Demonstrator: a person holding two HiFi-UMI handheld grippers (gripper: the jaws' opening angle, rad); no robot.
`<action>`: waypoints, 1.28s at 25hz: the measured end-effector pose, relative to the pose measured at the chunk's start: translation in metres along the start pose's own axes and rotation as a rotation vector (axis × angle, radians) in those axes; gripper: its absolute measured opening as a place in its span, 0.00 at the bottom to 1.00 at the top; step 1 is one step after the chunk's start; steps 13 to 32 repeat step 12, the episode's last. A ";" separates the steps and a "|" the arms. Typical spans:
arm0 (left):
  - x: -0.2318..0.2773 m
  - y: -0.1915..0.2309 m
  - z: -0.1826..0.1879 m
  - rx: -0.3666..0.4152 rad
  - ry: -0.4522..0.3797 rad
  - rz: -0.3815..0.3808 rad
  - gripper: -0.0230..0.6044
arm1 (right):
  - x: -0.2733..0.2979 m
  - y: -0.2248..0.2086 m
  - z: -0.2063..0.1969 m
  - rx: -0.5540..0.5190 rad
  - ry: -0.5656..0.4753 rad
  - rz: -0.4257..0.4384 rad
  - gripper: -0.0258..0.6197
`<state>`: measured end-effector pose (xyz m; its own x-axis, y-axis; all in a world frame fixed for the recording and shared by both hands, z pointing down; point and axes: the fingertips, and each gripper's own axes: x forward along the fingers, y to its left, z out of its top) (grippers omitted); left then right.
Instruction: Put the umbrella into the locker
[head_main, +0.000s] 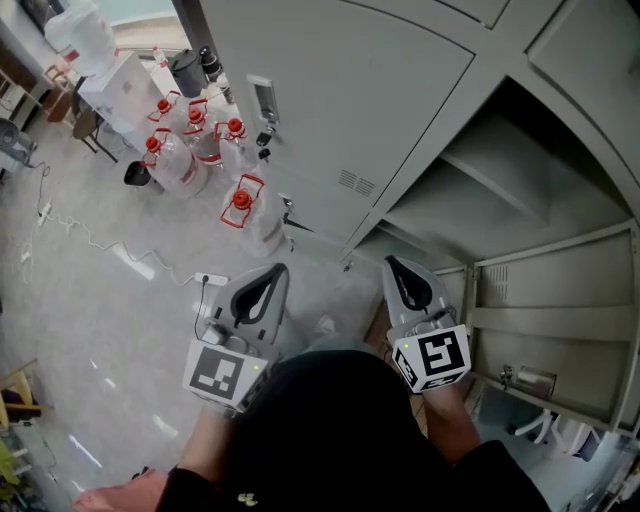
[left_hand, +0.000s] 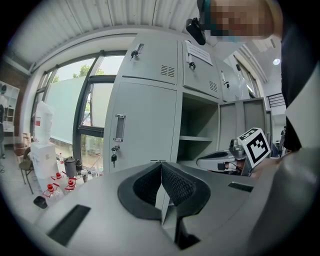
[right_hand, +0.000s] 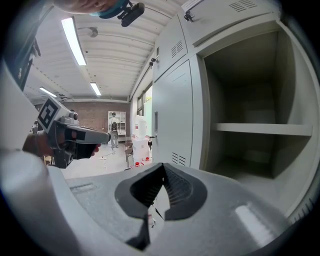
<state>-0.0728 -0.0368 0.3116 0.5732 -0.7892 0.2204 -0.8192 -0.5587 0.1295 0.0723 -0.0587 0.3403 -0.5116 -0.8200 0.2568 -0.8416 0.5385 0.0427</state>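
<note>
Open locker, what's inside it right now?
Only a bare shelf shows inside the open locker, with no umbrella above or below it. The right gripper covers the front of the bottom compartment.

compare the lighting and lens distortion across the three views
head view: even light, open locker shaded inside, its edges bowed; left gripper view: fisheye with black corners, window bright behind; right gripper view: same fisheye, ceiling strip lights glaring.

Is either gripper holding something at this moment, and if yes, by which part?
Nothing is held. The left gripper and the right gripper both have their jaws closed together, with nothing between them, near the open locker.
</note>
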 end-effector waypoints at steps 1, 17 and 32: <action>0.000 -0.001 0.000 0.001 0.001 -0.001 0.05 | -0.001 -0.001 -0.001 0.001 0.003 -0.002 0.03; 0.003 -0.006 -0.004 0.006 0.010 -0.003 0.05 | -0.005 -0.007 -0.012 0.033 0.016 -0.017 0.03; 0.003 -0.006 -0.004 0.006 0.010 -0.003 0.05 | -0.005 -0.007 -0.012 0.033 0.016 -0.017 0.03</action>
